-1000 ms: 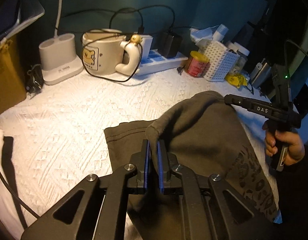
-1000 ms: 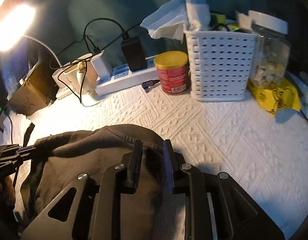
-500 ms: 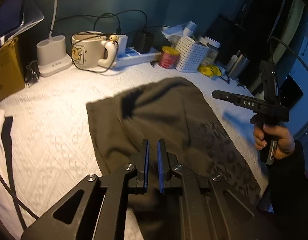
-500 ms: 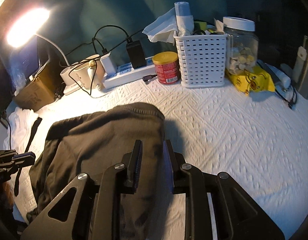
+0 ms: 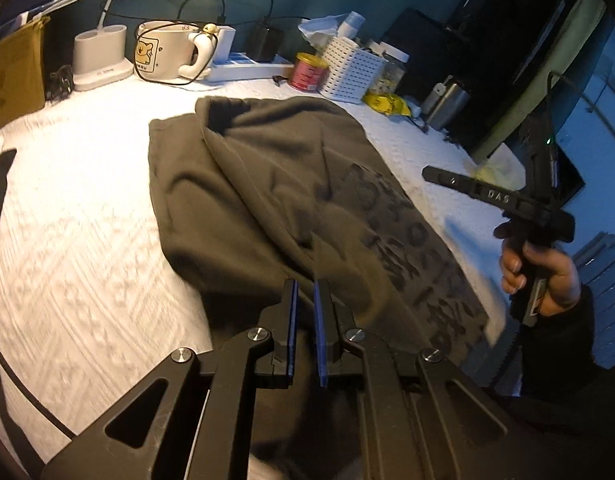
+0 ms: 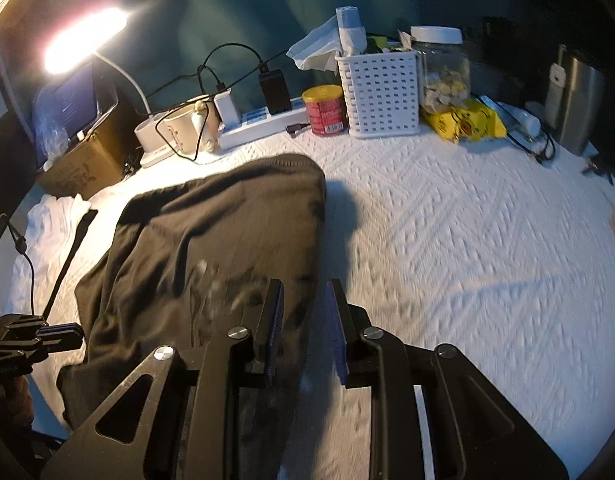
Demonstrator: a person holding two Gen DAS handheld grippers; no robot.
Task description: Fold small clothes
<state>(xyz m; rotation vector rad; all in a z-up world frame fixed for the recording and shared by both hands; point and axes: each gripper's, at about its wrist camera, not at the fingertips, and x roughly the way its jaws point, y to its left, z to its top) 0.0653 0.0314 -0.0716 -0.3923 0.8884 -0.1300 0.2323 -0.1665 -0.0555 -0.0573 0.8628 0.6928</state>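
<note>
A dark garment (image 5: 291, 184) lies rumpled mid-tabletop (image 5: 79, 240), soft, light and floppy; pinch its hem corners. The left gripper (image 5: 304, 312) at 6 o'clock has narrow empty jaws; the right gripper (image 6: 303, 332) has wider, empty jaws.

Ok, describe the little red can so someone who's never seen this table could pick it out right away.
Look along the back edge of the white tablecloth, under the teal wall. Between the white power strip and the white lattice basket stands the red can, short and round. It is the only red thing in that row, and it has a yellow lid.
</note>
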